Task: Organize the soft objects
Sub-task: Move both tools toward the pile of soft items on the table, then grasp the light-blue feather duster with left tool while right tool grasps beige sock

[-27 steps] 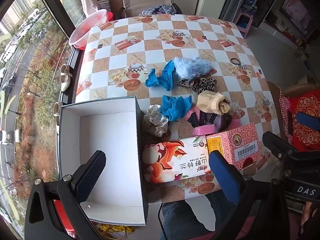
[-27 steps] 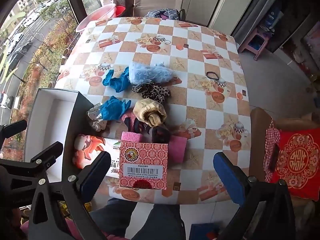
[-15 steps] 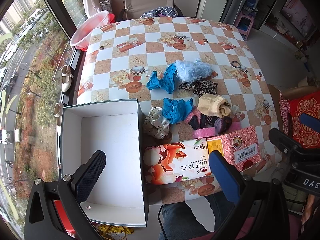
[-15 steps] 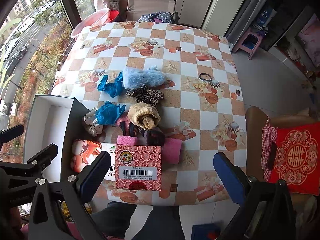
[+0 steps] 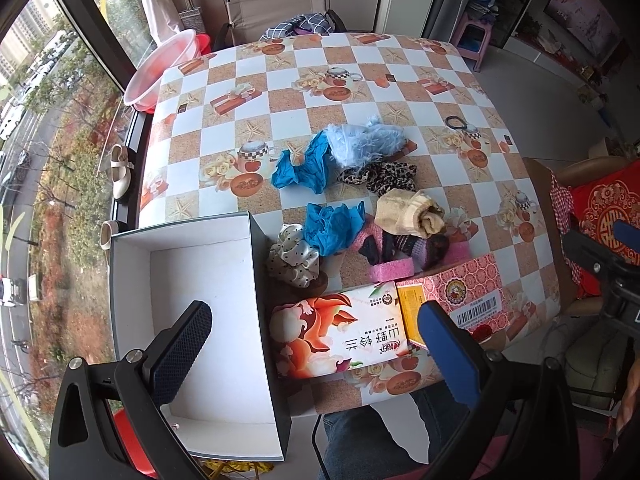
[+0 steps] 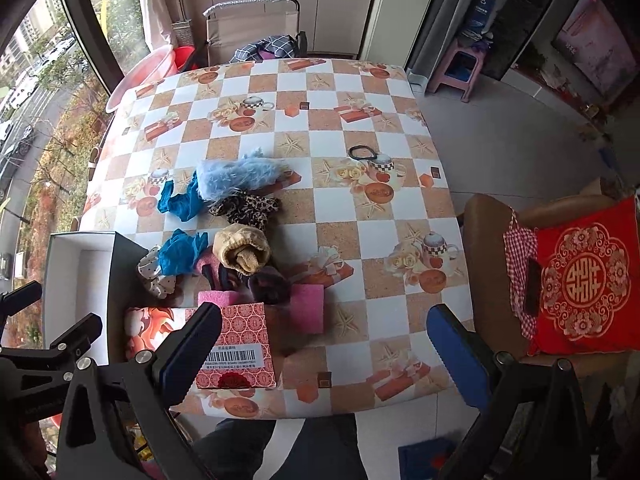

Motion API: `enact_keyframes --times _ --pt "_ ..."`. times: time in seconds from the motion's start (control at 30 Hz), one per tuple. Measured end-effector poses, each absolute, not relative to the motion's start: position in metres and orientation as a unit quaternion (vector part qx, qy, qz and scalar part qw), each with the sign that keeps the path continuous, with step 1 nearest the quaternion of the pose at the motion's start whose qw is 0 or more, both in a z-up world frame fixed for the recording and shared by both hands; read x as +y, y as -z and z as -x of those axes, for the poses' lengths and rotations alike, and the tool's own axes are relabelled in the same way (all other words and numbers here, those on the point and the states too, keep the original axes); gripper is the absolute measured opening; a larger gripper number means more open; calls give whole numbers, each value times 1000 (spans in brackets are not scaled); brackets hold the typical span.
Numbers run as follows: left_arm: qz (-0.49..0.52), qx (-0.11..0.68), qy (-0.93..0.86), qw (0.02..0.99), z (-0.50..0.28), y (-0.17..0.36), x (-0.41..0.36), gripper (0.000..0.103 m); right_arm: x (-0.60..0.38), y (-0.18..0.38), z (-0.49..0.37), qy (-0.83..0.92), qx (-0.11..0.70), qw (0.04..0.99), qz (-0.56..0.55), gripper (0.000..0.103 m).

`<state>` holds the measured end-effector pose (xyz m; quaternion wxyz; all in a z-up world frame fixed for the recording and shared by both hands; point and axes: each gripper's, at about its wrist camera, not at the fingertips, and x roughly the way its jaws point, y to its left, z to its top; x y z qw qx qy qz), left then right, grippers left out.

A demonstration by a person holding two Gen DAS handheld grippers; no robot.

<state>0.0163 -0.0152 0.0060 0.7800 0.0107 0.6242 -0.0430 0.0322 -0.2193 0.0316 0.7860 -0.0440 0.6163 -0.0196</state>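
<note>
Several soft items lie in a heap mid-table: a fluffy pale blue piece (image 5: 366, 142) (image 6: 236, 174), two bright blue cloths (image 5: 304, 164) (image 5: 332, 228), a leopard scrunchie (image 5: 380, 176), a tan rolled sock (image 5: 408, 214) (image 6: 242, 250), a polka-dot scrunchie (image 5: 294, 258), dark striped socks (image 5: 400, 244) and pink sponges (image 6: 308, 308). An empty white open box (image 5: 200, 292) (image 6: 76, 276) stands at the left table edge. My left gripper (image 5: 316, 344) is open above the near edge. My right gripper (image 6: 324, 344) is open and empty, also at the near edge.
Two cartons lie at the front edge: an orange-flower one (image 5: 340, 332) and a red patterned one (image 5: 460, 292) (image 6: 240, 344). A black hair tie (image 6: 362, 153) lies far right. A chair with a red cushion (image 6: 580, 280) stands right. A pink basin (image 5: 160, 68) sits beyond the table.
Both grippers have drifted slightly back and up from the table, so the heap sits a little farther away. Nothing on the table has moved.
</note>
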Motion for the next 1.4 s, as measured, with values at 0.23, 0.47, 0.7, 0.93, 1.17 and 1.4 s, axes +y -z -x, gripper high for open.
enact_keyframes --times 0.23,0.47,0.7,0.93,1.17,1.4 --pt "-1 645 22 764 -62 7 5 103 -244 -11 -39 32 634 773 6 103" --pt "-38 668 10 743 -120 48 -11 103 -270 46 -51 27 677 735 -28 103" --pt "-56 676 27 735 -173 85 -50 103 -289 112 -73 0 721 690 -65 103" --pt "-130 695 59 705 -204 139 -105 103 -292 172 -84 -28 759 647 -73 103" --pt "-197 707 59 677 -233 185 -132 87 -299 181 -81 -45 758 641 -114 103" --pt "-184 725 67 660 -248 201 -128 69 -265 158 -124 -193 718 648 -166 103"
